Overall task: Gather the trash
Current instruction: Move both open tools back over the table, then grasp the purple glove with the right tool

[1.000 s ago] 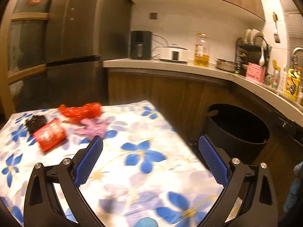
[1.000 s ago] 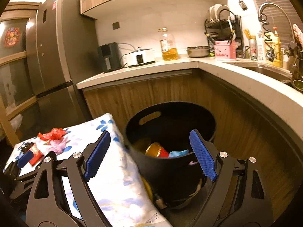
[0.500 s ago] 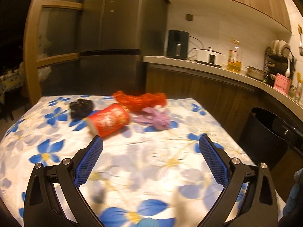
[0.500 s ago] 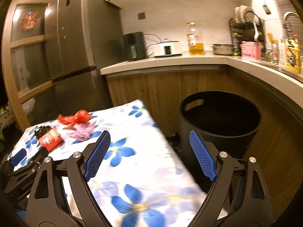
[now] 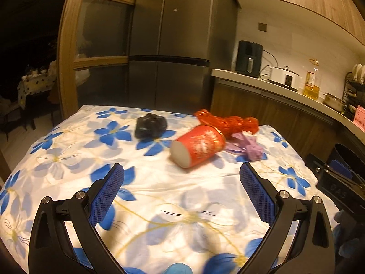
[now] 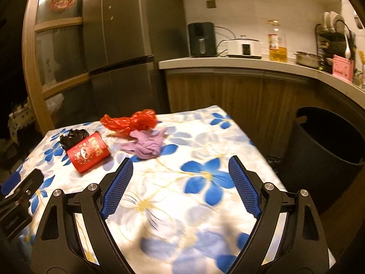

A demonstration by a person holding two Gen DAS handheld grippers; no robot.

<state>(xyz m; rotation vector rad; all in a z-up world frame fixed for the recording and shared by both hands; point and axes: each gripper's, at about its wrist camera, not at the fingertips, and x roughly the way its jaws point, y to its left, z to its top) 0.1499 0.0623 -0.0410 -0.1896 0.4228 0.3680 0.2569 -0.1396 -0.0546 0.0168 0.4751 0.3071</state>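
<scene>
Centrally, four pieces of trash lie clustered on the far half of a table covered with a blue-flowered cloth (image 5: 187, 219) (image 6: 205, 141): a red paper cup (image 5: 198, 145) (image 6: 89, 151) on its side, base toward the left wrist camera; a crumpled black bag (image 5: 150, 125) (image 6: 73, 137) just beyond it, near the far left edge; a crumpled red plastic bag (image 5: 228, 121) (image 6: 132, 121) behind the cup's rim; and a purple glove (image 5: 247, 146) (image 6: 147, 143) lying just beside the red bag, on the side nearer the counter. Left gripper (image 5: 181, 179): jaws spread wide and empty, hovering over the near cloth with the cup ahead between its blue pads. Right gripper (image 6: 181, 174): likewise spread and empty, above the cloth, the glove just beyond its left fingertip. A black bin (image 6: 328, 141) (image 5: 346, 155) stands on the floor off the table's right edge, against wooden cabinets. Background: a dark refrigerator (image 5: 168, 45) (image 6: 123, 27), and a counter (image 6: 239, 62) bearing a black appliance (image 6: 202, 39), a white cooker (image 6: 244, 46) and an oil bottle (image 6: 277, 42).
</scene>
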